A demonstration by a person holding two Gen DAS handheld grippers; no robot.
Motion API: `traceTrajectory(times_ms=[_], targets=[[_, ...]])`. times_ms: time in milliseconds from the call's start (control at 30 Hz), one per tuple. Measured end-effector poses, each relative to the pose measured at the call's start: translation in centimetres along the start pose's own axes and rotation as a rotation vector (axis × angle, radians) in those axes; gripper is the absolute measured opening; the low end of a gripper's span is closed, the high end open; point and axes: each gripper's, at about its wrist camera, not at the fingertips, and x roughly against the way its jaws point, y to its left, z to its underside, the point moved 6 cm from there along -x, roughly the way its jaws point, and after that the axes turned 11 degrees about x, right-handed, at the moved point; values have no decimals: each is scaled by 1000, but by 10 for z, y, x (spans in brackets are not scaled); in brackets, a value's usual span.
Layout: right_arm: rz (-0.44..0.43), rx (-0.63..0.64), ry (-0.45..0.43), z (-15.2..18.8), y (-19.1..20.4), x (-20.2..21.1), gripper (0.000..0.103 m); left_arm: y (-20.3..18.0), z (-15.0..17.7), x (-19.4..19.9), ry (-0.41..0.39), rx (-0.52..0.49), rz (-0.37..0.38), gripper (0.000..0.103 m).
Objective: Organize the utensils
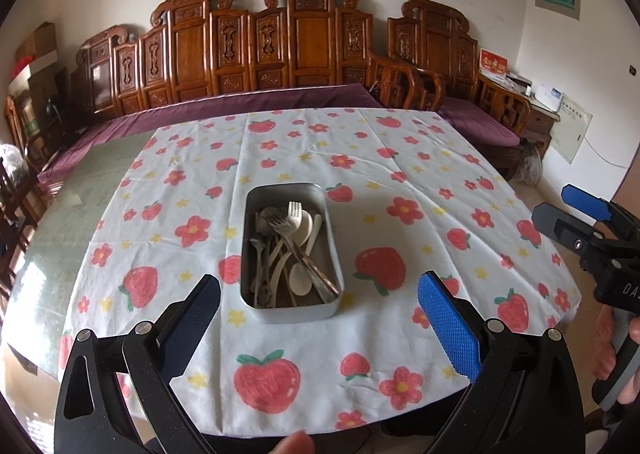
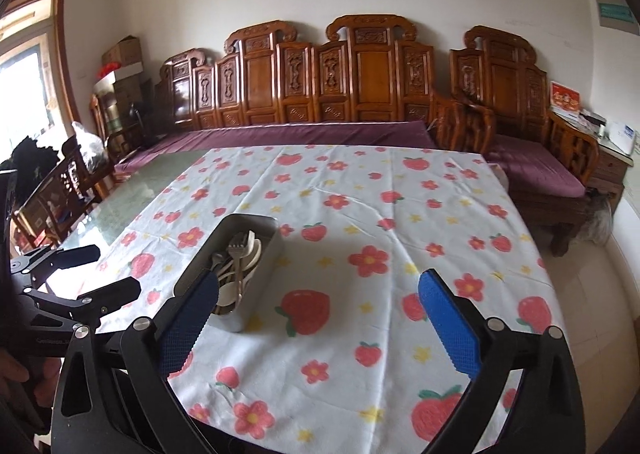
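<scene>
A grey metal tray (image 1: 249,230) sits in the middle of the strawberry tablecloth (image 1: 400,173). It holds a heap of utensils (image 1: 292,250): metal forks, metal spoons and pale plastic spoons, lying lengthwise. My left gripper (image 1: 320,286) hangs open just before the tray's near end, with nothing between its fingers. My right gripper (image 2: 320,282) is open and empty too, over the cloth to the right of the tray (image 2: 264,258). Its left finger hides the tray's near corner. Each view catches the other gripper at its edge: the right one (image 1: 554,201) and the left one (image 2: 114,268).
The cloth covers the right part of a glass-topped table (image 1: 80,205). A carved wooden sofa (image 1: 304,45) with purple cushions runs behind the table. Wooden chairs (image 2: 60,193) stand at the left. A hand (image 1: 632,338) grips the right gripper's handle.
</scene>
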Motion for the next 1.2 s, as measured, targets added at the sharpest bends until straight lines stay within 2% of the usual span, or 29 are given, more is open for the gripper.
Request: traceTrajectory(times_ms=[133,400,667,1200], targets=[[23,-19,-6,2,-11,15,101,-13,3,7,-13,-11,18,95],[49,10,-72,-12,-1,50,101,-31,-10,44,-96,-27,14,95],[60,26,-150,-32,7,84,101,-33,-26,87,-199,-17,-9,95],[70,58,-288,-61,22,148,101,-36,-54,164,-357,20,31,95]])
